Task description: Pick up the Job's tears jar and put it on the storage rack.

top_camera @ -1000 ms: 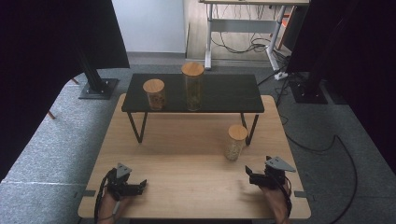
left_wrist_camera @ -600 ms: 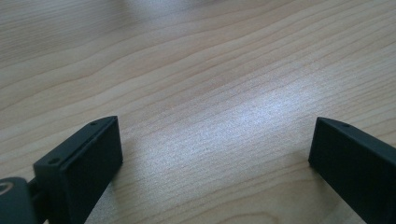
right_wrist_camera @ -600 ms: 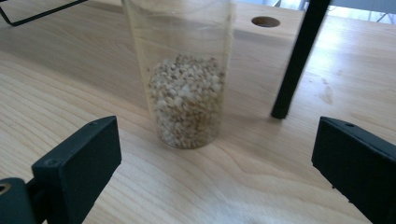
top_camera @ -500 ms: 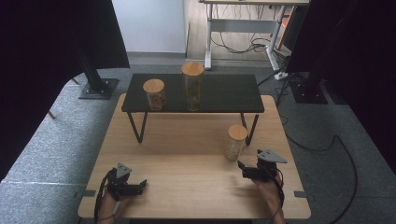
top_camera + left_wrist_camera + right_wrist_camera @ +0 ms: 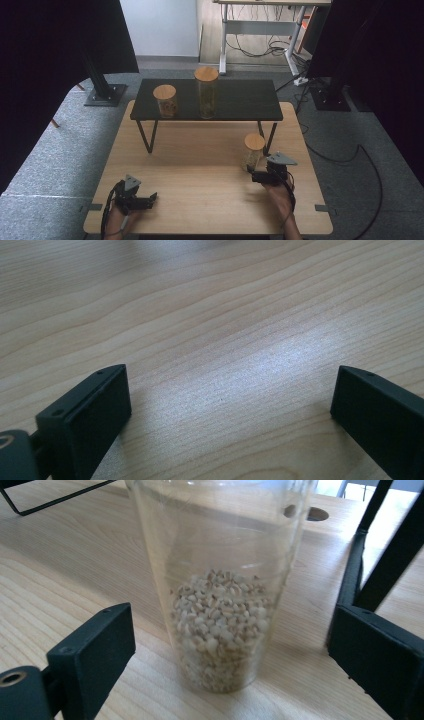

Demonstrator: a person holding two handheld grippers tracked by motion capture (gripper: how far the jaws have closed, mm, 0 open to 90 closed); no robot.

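now the wooden table (image 5: pixel 200 165) fills the middle of the high view. lower right of centre stands the grain jar (image 5: pixel 253 151), between the closing, not yet touching jaws of the right gripper (image 5: pixel 256 176). lower left, the left gripper (image 5: pixel 149 200) gapes wide over bare wood.

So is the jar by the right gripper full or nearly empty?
Partly filled. The jar holds pale grains only in its lower part in the right gripper view; the glass above is clear, under a wooden lid.
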